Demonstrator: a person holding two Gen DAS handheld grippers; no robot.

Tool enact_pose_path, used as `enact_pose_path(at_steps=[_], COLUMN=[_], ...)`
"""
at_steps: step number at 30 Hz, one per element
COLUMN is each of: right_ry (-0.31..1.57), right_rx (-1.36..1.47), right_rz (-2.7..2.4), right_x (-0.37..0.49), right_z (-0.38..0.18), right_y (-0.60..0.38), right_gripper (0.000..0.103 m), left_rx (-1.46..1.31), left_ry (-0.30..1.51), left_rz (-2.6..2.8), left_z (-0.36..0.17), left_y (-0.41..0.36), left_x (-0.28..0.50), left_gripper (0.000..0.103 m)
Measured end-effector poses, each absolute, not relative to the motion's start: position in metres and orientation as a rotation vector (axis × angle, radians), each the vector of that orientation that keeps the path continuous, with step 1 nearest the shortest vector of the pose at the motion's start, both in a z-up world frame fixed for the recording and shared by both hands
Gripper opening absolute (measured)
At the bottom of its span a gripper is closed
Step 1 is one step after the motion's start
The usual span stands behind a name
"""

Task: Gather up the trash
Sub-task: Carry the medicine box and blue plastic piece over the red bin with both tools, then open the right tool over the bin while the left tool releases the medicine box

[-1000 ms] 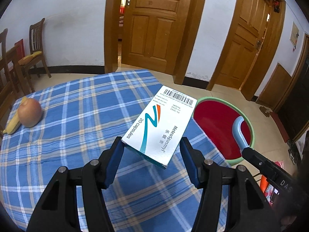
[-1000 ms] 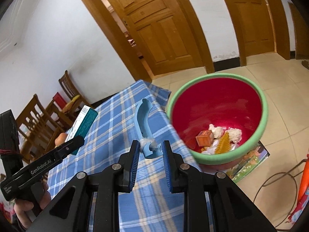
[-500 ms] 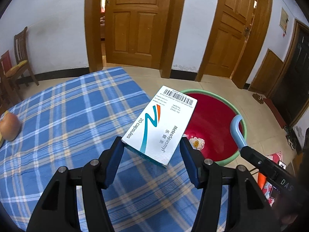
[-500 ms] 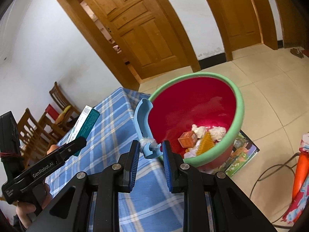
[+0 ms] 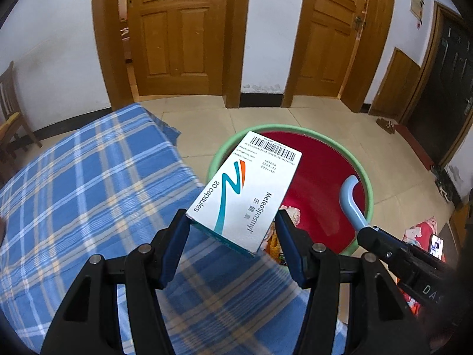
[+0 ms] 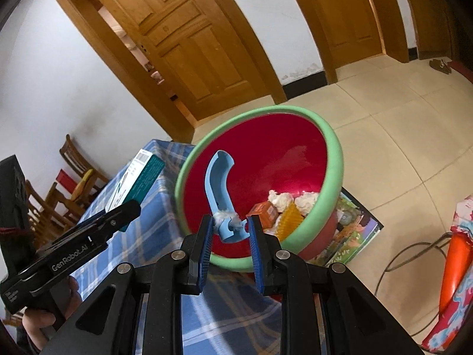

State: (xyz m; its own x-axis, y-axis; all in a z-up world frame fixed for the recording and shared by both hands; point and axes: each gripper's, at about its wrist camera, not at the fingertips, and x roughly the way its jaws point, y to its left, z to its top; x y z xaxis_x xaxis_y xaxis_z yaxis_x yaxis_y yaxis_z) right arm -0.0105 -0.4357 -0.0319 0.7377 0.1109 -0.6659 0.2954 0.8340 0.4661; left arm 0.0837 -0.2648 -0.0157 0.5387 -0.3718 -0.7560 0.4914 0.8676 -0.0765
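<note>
My left gripper (image 5: 233,230) is shut on a white and teal medicine box (image 5: 245,189), held above the table edge beside the bin. The box also shows in the right wrist view (image 6: 139,174). My right gripper (image 6: 230,230) is shut on a curved light-blue plastic piece (image 6: 218,183), held over the near rim of the bin; the piece also shows in the left wrist view (image 5: 350,201). The red bin with a green rim (image 6: 334,159) stands on the floor next to the table and holds crumpled tissues (image 6: 280,198), a small orange box (image 6: 264,211) and a yellow item (image 6: 291,217).
The table has a blue checked cloth (image 5: 88,192). Wooden chairs (image 6: 74,171) stand behind it. Closed wooden doors (image 5: 177,29) line the far wall. A printed mat (image 6: 351,230) lies under the bin, and a cable (image 6: 414,254) runs on the tiled floor.
Both grippers have moved right, away from the table middle and toward the bin. The blue piece now hangs over the bin's inside. The fruit has left the left wrist view.
</note>
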Motion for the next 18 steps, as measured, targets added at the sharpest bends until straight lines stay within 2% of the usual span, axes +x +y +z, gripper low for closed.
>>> enact_pose_path(at_steps=[18], right_ry=[0.787], right_rx=[0.602], right_rz=[-0.144], right_x=[-0.003], right_z=[-0.049], right_y=[-0.453], right_gripper=[0.025], left_rx=[0.216], left_ry=[0.912], left_rz=[-0.523], left_z=[-0.041], left_y=[-0.299], left_x=[0.093], left_gripper=[0.06])
